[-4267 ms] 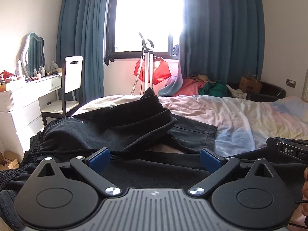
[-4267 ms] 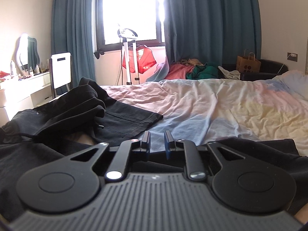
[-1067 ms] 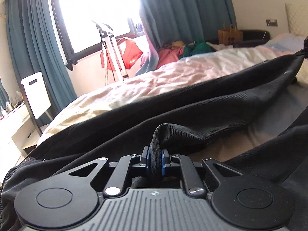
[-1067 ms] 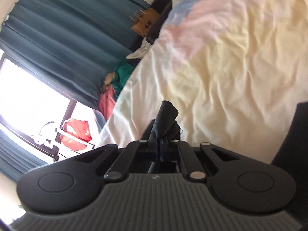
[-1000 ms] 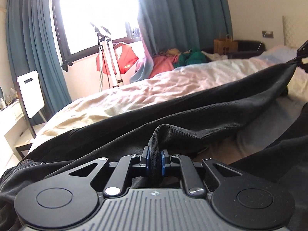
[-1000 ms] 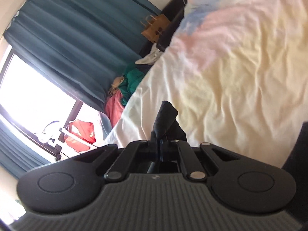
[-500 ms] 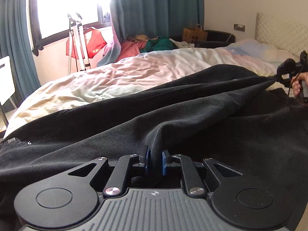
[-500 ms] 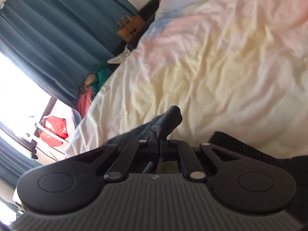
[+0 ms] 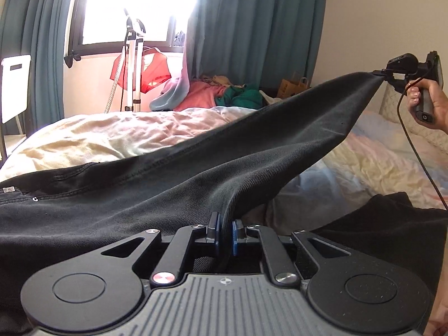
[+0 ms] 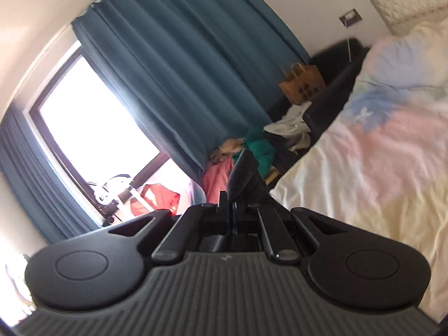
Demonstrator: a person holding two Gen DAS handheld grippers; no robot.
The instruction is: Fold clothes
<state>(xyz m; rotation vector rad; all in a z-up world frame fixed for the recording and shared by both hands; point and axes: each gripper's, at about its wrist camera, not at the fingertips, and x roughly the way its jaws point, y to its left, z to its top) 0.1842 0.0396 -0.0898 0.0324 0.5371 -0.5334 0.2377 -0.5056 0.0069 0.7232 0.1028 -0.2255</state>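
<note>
Trousers (image 9: 196, 179) of black denim fill the left wrist view, their waist end lying on the bed (image 9: 112, 131) toward the window (image 9: 134, 5) and one leg stretched up off the quilt to the far right. The left gripper (image 9: 225, 233) is clenched on a fold of that leg; its jaws have just closed a little further, with the cloth still pinched between the blue pads (image 9: 215, 231). At the far end of the leg, high above the bed near the headboard, the right gripper (image 9: 382, 74) pinches the hem, a hand (image 9: 428, 103) wrapped round its handle. Half a second earlier that gripper sat low, close to the quilt; now it is well up and the leg is pulled taut into a long slope.

From the right wrist view, tilted toward the window, the right gripper (image 10: 232, 198) is clamped tight on a nub of dark cloth, with the bed below and to the right.

With the leg lifted and straightened, it looks ready to be carried across and laid down as a fold.
</note>
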